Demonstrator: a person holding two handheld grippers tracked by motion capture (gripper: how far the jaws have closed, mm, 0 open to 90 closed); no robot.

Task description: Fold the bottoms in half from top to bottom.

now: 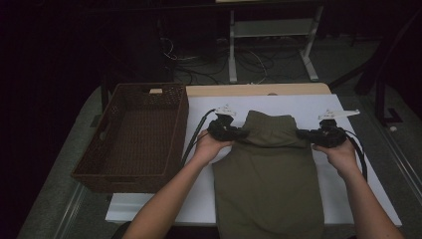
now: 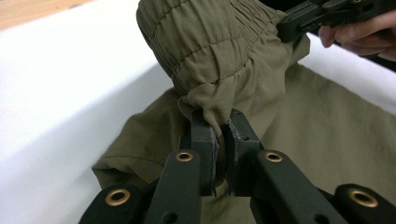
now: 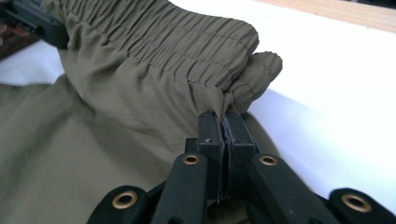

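Mid-fold: our left gripper [image 1: 238, 132] and right gripper [image 1: 302, 134] both clamp waistband of olive trousers [image 1: 268, 184], lifted over white sheet [image 1: 348, 164]. Next, we judge: carry waistband toward us, keeping edges level.

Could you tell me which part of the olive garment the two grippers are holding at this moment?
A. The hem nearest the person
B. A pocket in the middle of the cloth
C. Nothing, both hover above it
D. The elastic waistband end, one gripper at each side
D: the left gripper and the right gripper are each shut on gathered fabric just below the ribbed waistband of the olive garment, lifting that end off the white table cover.
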